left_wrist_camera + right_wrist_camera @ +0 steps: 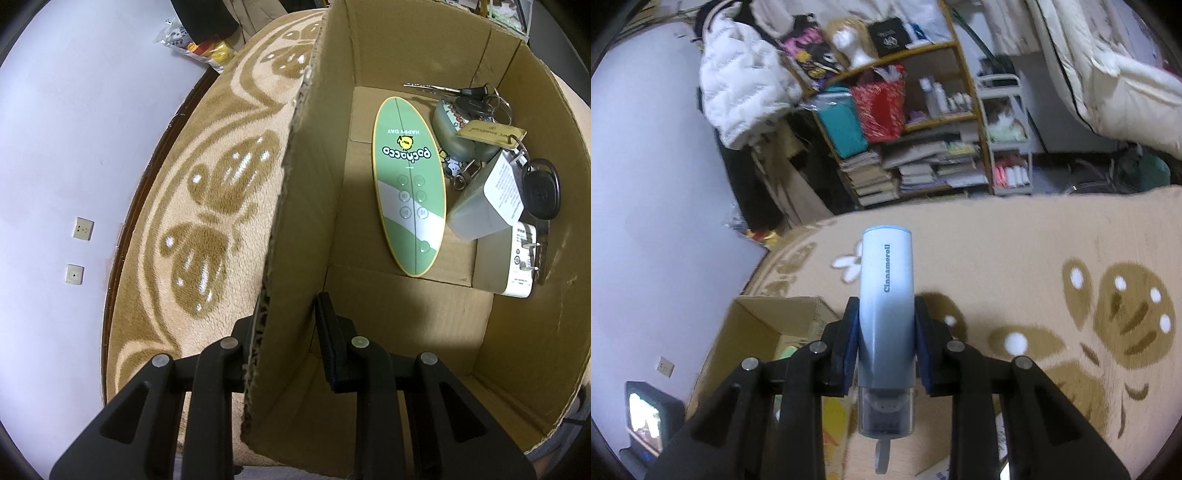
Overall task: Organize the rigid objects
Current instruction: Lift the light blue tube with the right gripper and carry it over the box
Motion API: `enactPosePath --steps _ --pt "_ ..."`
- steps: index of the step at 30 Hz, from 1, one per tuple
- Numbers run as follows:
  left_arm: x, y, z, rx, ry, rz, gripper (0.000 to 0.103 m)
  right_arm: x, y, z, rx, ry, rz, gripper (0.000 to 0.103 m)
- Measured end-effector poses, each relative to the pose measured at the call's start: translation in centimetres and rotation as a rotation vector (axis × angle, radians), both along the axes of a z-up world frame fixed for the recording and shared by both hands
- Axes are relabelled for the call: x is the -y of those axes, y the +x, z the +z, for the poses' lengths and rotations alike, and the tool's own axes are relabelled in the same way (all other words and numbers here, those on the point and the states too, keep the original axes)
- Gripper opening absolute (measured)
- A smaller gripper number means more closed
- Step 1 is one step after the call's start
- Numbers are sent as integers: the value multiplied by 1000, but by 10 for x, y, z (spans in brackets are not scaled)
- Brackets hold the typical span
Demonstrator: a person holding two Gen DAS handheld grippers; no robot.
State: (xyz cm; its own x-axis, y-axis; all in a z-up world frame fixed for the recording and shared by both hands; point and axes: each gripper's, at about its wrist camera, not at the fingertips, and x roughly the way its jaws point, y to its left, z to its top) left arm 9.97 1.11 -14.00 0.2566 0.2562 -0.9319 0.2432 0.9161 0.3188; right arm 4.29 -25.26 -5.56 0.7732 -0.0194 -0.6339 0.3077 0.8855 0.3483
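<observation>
We held the left gripper [291, 325] astride the near-left wall of the open brown corrugated cardboard box [295, 206]: one black finger sat outside the wall, the other inside, and the raw fluted edge ran between them. Whether the pads actually pinched the board, we could not tell.

On the box floor lay a flat, glossy green oval remote control [410, 184] with a yellow rim, a white wave band and round buttons. Just beside it, towards the right wall, sat a translucent grey-green rounded case [458, 129], a bunch of metal keys with a black plastic fob [541, 194] and a tan wooden tag, a frosted block-shaped white container with a printed label [480, 206], and a white plug adapter [517, 258]; these touched and partly overlapped one another.

Our right gripper [885, 332] was clamped on a smooth pale-blue cylindrical device marked "Cinnamoroll" [885, 295], its blue pads pressing both sides of the body. The clear capped end with a small loop pointed back at the camera, and the device hung above the rug, to the right of the box.

The box rested on a fleecy beige rug with a brown butterfly and leaf pattern [207, 229], its pile soft and matted. Beyond it stood a plain white wall [55, 147] with two sockets, cluttered wooden shelves of books and bottles [923, 147], and a white quilted jacket [746, 88].
</observation>
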Motion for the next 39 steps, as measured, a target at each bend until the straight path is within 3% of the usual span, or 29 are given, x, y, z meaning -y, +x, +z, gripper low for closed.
enactPosePath --steps 11,16,22,39 --pt "0 0 1 -1 0 -2 24 -55 -6 33 77 17 176 29" --pt "-1 -1 1 -2 0 -4 24 -80 0 19 34 60 274 29" --pt "-1 -1 1 -3 -1 -2 24 -99 4 -4 -37 42 328 29" --pt "-1 0 0 -5 -4 -1 24 -105 23 -45 -152 -17 358 29"
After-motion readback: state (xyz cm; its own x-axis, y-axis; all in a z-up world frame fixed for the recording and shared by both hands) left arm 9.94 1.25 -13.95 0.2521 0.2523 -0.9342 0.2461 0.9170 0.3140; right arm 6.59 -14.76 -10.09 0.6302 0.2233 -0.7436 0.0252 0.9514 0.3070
